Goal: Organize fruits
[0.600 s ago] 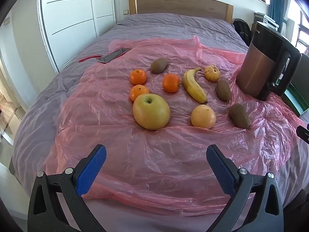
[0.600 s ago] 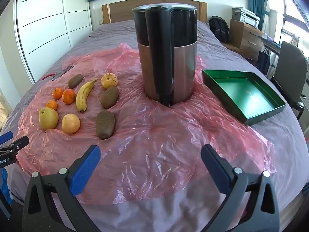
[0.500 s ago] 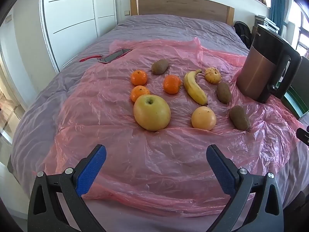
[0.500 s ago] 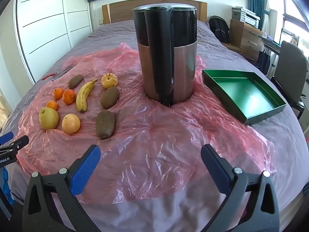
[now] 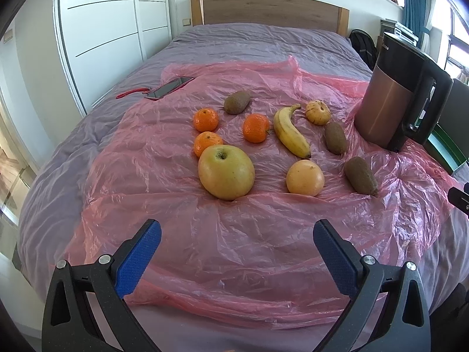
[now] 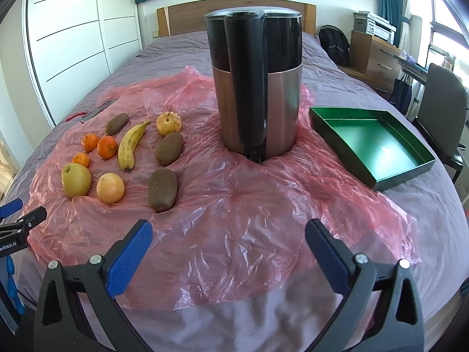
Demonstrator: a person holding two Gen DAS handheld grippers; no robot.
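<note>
Lying on pink plastic sheet over bed: three tangerines, three kiwis, one banana, one apple, one orange, one small squash. Standing apart, empty: left claw, right claw.

Assorted fruits scattered loose on pink plastic sheet

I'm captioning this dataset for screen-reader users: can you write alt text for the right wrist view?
The open right gripper hovers, holding nothing, over a pink plastic sheet on a bed. A copper-and-black kettle stands ahead, with a banana, kiwis and oranges to its left and an empty green tray to its right.
</note>
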